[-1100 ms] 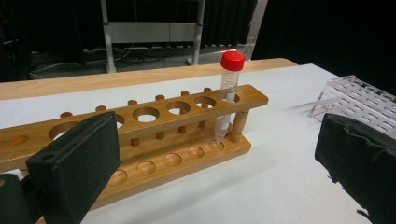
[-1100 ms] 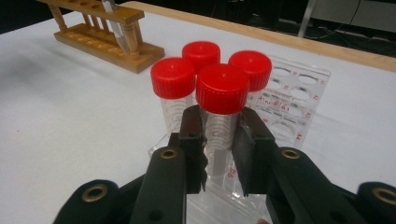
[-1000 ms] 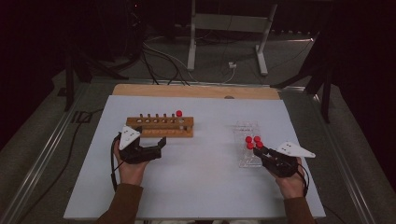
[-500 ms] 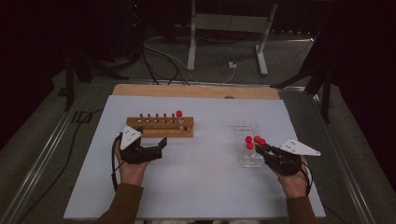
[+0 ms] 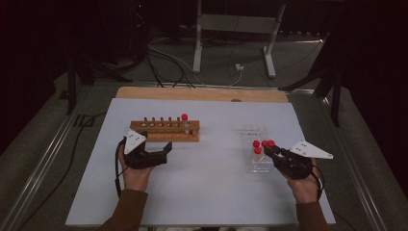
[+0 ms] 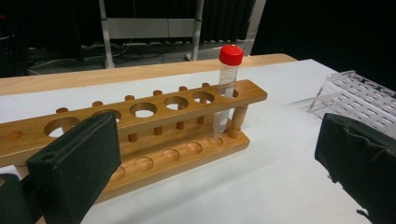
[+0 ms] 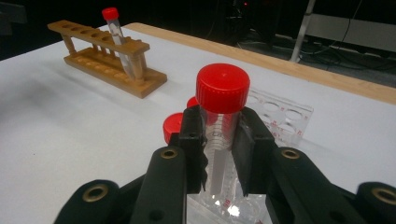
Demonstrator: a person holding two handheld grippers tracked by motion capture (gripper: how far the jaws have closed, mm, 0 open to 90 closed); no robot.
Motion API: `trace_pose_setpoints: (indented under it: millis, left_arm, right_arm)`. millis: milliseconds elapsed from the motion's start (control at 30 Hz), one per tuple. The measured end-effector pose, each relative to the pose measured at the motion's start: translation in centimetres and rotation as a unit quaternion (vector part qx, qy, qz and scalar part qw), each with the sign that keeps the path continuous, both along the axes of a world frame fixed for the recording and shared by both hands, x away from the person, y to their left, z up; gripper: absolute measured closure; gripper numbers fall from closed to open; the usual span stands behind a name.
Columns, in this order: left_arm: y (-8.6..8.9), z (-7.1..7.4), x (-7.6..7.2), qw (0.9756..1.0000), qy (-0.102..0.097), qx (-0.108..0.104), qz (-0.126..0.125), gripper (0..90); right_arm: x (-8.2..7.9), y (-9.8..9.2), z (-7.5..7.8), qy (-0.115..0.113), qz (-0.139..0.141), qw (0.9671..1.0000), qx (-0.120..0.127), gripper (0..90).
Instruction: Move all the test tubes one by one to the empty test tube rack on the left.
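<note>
A wooden rack (image 5: 166, 130) lies left of centre with one red-capped tube (image 5: 184, 117) upright in its right end hole. My left gripper (image 5: 166, 153) rests just in front of it, open, nothing between its jaws (image 6: 215, 158). On the right stands a clear plastic rack (image 5: 255, 132) with red-capped tubes (image 5: 257, 147). My right gripper (image 5: 272, 149) is at the rack's near right corner, shut on a red-capped tube (image 7: 222, 88) just below its cap. The tube's lower end is hidden behind the jaws.
The white mat (image 5: 207, 192) ends at a wooden strip (image 5: 202, 94) at the back. Two more red caps (image 7: 173, 128) sit just behind the held tube. The wooden rack (image 6: 154, 116) has several free holes. Cables and a stand's legs lie on the floor beyond.
My right gripper, with the tube in it, has shifted slightly to the right. The left gripper has stayed where it was.
</note>
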State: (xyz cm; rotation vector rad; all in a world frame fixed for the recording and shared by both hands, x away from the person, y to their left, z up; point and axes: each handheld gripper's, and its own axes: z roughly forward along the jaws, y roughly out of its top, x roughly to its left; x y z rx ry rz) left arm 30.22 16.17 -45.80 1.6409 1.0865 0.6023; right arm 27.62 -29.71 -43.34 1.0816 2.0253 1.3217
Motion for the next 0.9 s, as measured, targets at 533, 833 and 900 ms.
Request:
trace_pose_setpoints:
  millis: [533, 833, 900]
  left_arm:
    - [-0.8, 0.1, 0.0, 0.9999, 0.002, 0.007, -0.012, 1.2]
    - [-1.5, 0.7, -0.1, 0.9996, 0.001, -0.009, -0.028, 1.2]
    - [-1.8, 0.9, -0.2, 0.9994, -0.001, -0.009, -0.033, 1.2]
  right_arm:
    - [-0.6, 0.0, 2.4, -0.021, 0.001, 0.9998, -0.003, 74.7]
    - [-1.4, 0.1, 3.2, -0.019, 0.017, 0.9997, -0.006, 74.6]
    - [-1.5, 0.2, 3.3, -0.016, 0.023, 0.9996, -0.004, 74.6]
